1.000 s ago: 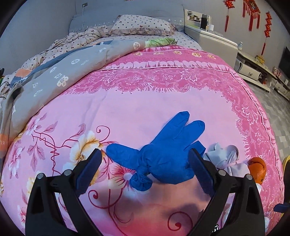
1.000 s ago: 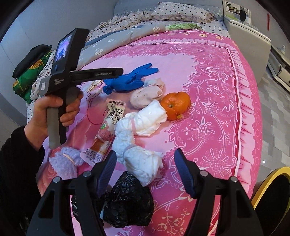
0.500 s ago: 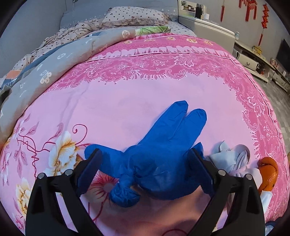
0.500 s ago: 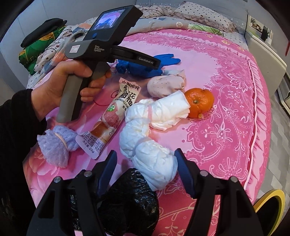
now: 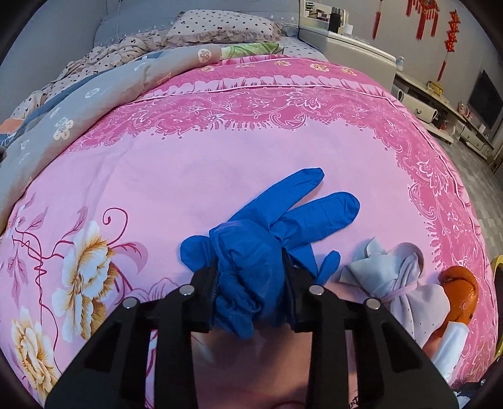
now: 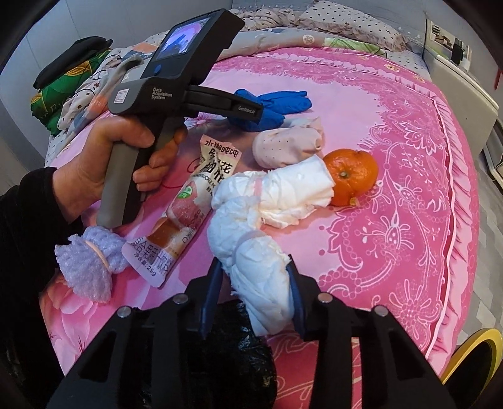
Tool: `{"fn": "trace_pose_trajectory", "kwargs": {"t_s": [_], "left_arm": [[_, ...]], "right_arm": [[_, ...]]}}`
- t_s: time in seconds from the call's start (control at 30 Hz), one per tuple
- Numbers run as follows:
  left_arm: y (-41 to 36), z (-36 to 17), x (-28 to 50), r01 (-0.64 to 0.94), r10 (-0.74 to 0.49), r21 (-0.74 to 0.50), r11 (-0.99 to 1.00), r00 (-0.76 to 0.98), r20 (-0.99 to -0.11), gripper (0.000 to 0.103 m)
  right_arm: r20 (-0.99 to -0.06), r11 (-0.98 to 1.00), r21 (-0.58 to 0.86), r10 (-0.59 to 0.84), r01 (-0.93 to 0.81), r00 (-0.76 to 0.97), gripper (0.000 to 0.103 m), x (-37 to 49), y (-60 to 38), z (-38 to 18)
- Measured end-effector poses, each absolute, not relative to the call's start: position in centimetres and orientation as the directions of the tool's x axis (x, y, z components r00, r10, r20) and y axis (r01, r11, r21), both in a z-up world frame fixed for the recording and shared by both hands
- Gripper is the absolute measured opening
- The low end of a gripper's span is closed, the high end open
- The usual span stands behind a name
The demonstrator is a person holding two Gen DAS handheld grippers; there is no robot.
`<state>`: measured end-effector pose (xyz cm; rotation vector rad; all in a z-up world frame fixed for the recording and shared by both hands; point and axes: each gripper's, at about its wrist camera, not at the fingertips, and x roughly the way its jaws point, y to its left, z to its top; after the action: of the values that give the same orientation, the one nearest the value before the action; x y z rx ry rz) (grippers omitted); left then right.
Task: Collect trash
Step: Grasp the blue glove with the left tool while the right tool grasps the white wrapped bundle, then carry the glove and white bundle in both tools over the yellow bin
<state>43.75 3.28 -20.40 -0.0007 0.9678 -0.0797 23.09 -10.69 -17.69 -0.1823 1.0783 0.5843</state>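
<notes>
My left gripper [image 5: 251, 277] is shut on the bunched cuff of a blue rubber glove [image 5: 283, 217] that lies on the pink bedspread; the glove also shows in the right wrist view [image 6: 276, 103]. My right gripper [image 6: 254, 283] is shut on the near end of a white crumpled paper bundle [image 6: 267, 204]. An orange [image 6: 350, 176] touches the bundle's far end. A snack wrapper [image 6: 188, 207], a lilac foam wad [image 6: 91, 261], a pale cloth bundle [image 6: 289, 144] and a black plastic bag [image 6: 226, 355] lie around.
The pink bedspread [image 5: 220, 141] covers the bed, with a grey quilt [image 5: 78, 103] and pillow [image 5: 220, 28] at the back. A white cabinet [image 5: 355, 56] stands beside the bed. A yellow-rimmed bin [image 6: 471, 355] sits at the lower right.
Both grippers moved forward and closed. The left one took hold of the blue glove, bunching it. The right one closed on the white paper bundle.
</notes>
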Motion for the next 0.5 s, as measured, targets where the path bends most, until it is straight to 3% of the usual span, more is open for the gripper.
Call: {"fn": "trace_pose_trajectory", "kwargs": {"t_s": [0.17, 0.5], "left_arm": [[3.8, -19.7, 43.2, 0.044, -0.063, -0.046, 0.998, 0.582, -0.811, 0.021], [5.4, -15.7, 40.2, 0.013, -0.073, -0.082, 0.997, 0.622, -0.780, 0.020]], "right_arm": [[-0.859, 0.835, 0.165, 0.383, -0.525, 0.340, 0.032, 22.6, -11.1, -17.0], [-0.827, 0.837, 0.197, 0.421, -0.511, 0.372, 0.032, 20.5, -12.5, -14.1]]}}
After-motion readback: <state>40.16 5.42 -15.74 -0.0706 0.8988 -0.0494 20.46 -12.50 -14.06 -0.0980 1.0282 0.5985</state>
